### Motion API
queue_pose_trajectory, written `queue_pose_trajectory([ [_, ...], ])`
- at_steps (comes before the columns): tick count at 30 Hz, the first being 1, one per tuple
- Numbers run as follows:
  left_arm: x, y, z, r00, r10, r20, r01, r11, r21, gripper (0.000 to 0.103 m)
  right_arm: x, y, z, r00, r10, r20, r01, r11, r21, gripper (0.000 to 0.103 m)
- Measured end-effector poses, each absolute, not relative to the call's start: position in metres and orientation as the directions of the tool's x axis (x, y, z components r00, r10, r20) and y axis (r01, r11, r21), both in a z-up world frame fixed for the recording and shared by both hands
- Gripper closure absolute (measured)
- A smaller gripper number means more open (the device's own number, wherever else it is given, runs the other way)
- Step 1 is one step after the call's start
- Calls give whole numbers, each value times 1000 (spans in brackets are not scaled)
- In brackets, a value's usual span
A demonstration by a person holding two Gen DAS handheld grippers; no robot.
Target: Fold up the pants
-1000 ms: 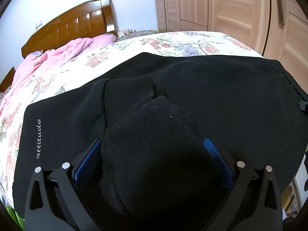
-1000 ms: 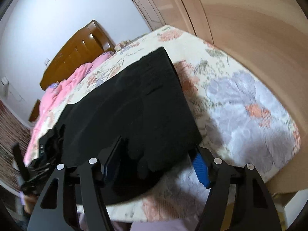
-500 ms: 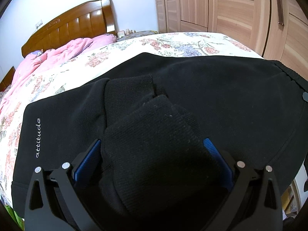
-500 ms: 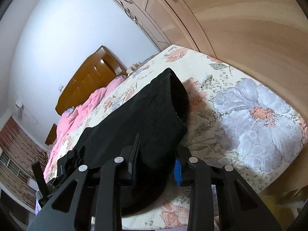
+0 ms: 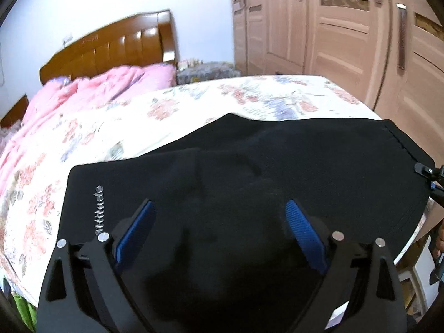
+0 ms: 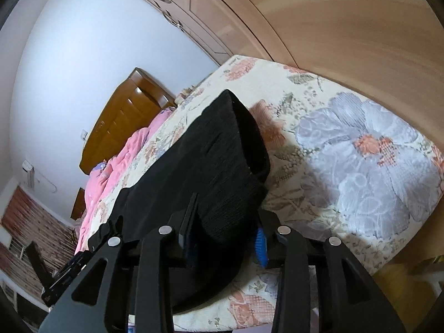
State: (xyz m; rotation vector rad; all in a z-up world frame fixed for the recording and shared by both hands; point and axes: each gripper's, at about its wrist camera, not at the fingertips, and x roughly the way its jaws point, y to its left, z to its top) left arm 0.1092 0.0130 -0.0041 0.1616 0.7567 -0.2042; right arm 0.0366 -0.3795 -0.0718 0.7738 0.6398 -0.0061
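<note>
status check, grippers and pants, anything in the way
Left gripper open, above the black pants. Right gripper clamping the pants' ribbed end, jaws just eased wider. Nothing in the way on the floral bedsheet.

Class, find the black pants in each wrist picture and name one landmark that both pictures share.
Left wrist: the black pants fill the lower middle, spread on the floral bedspread.
Right wrist: the black pants run from lower left to centre, a ribbed end between the right claw fingers.
Shared landmark: the wooden headboard.
</note>
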Motion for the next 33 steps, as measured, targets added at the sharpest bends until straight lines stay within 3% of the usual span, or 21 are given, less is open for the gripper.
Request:
queue_pose_trajectory([
  [5, 130, 69, -33, 644, 14, -765, 100, 990, 103, 8, 37, -381, -78, 808, 223, -545, 235, 727, 645, 64],
  [8, 131, 100, -45, 625, -86, -776, 114, 993, -18, 5, 37, -381, -79, 810, 222, -543, 232, 729, 644, 64],
  [10, 125, 98, -36, 630, -88, -771, 135, 991, -2, 7, 36, -380, -78, 807, 217, -549, 236, 734, 636, 64],
  [13, 119, 81, -15, 665, -157, -730, 199, 980, -30, 6, 35, -381, -79, 797, 205, -569, 263, 730, 631, 51],
  [17, 141, 52, -29, 629, -48, -776, 205, 973, 105, 4, 34, -382, -79, 789, 217, -574, 267, 720, 640, 49],
  [20, 158, 66, -40, 584, -123, -802, 180, 984, -20, 1, 38, -378, -78, 776, 231, -588, 257, 735, 627, 48],
  [21, 158, 68, -38, 578, -102, -810, 173, 985, -1, 2, 40, -377, -77, 773, 236, -589, 250, 740, 624, 48],
  [23, 149, 63, -25, 611, 46, -790, 99, 986, 134, 14, 40, -377, -78, 786, 253, -564, 229, 729, 645, 65],
  [26, 136, 38, 17, 654, -138, -743, 200, 980, -6, 13, 29, -369, -64, 842, 227, -489, 167, 753, 636, 70],
  [30, 139, -49, 63, 617, -314, -722, 431, 902, -24, 9, 20, -341, -40, 881, 143, -451, 116, 859, 498, 70],
  [33, 155, -137, 81, 505, -421, -753, 590, 805, -54, 6, 18, -318, -30, 891, 65, -450, 110, 929, 353, 70],
])
